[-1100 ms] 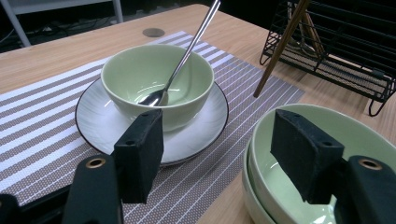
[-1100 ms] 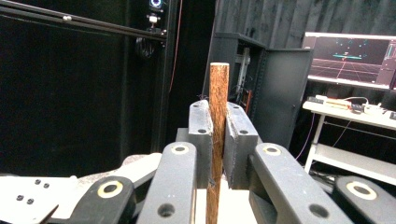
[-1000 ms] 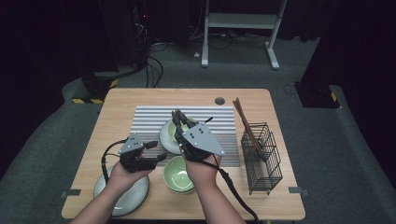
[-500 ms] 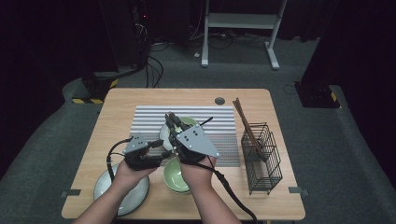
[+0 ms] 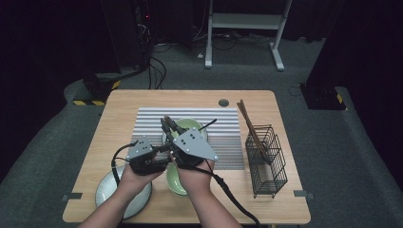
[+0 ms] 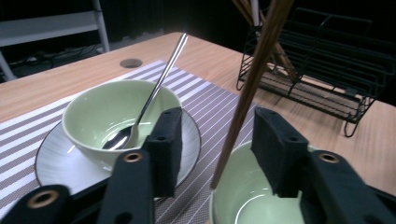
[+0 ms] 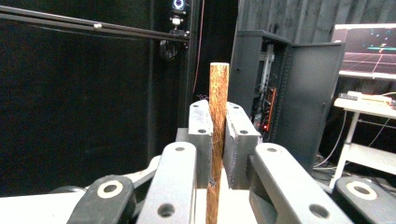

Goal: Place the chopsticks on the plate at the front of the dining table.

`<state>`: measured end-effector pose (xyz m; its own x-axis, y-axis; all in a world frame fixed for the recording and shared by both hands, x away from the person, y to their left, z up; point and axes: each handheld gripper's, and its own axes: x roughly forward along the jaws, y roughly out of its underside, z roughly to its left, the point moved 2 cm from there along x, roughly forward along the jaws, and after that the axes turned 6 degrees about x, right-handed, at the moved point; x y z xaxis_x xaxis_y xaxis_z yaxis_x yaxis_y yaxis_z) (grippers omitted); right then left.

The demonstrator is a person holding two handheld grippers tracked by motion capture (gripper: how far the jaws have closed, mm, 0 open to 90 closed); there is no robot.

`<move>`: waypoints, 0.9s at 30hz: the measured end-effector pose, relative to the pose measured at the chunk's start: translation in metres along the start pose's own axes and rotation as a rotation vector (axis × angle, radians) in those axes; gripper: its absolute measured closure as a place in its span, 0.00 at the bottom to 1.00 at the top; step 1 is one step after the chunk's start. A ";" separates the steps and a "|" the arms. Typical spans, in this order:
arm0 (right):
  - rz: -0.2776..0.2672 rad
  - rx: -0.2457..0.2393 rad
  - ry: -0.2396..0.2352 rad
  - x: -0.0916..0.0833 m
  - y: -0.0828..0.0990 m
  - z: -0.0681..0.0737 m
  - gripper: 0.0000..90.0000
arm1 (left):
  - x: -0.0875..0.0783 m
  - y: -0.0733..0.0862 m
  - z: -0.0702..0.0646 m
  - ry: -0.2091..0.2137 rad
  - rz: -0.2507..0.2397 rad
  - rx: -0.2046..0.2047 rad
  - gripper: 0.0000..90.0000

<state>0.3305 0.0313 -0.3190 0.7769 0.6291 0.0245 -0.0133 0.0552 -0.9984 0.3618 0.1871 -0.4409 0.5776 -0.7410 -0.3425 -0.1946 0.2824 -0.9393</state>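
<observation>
**Chopstick pinched upright above the near bowl**

A brown chopstick [image 7: 218, 135] is pinched between the pressed pads of the right gripper [image 7: 218, 140] and is held upright, near the middle of the table [image 5: 142, 102]. Its lower part is seen between the jaws of the left gripper [image 6: 215, 149], which have just been closing; the pads are not yet pressed on it. Below, a green bowl [image 6: 247, 205] is placed. Farther left, a second bowl [image 6: 105, 112] with a spoon [image 6: 149, 100] is set on a plate [image 6: 58, 161]. A wire rack [image 5: 267, 159] is seen at the right.

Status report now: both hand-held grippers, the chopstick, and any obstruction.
Right hand-held gripper shut on chopstick. Left hand-held gripper closing, chopstick between its pads, not yet pressed. Near bowl directly below; bowl with spoon beside it.
</observation>
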 end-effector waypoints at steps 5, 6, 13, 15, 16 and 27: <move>0.006 0.010 -0.007 0.002 0.001 0.002 0.92 | -0.001 -0.001 -0.005 -0.001 -0.017 0.020 0.71; 0.010 0.013 -0.008 0.003 0.002 0.002 0.92 | -0.001 -0.001 -0.006 0.000 -0.019 0.017 0.72; 0.010 0.035 -0.012 0.006 0.002 0.000 0.92 | 0.002 0.000 -0.010 -0.006 -0.011 0.033 0.82; 0.010 0.033 -0.012 0.006 0.002 0.000 0.92 | 0.002 0.000 -0.011 -0.011 -0.010 0.043 0.84; 0.011 0.034 -0.011 0.006 0.002 -0.001 0.92 | 0.003 0.001 -0.011 -0.012 -0.010 0.045 0.86; 0.016 0.037 -0.002 0.009 0.002 -0.005 0.92 | 0.001 0.002 -0.013 -0.012 -0.013 0.066 0.94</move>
<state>0.3411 0.0331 -0.3210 0.7749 0.6320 0.0086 -0.0493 0.0740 -0.9960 0.3519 0.1790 -0.4436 0.5896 -0.7375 -0.3293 -0.1344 0.3124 -0.9404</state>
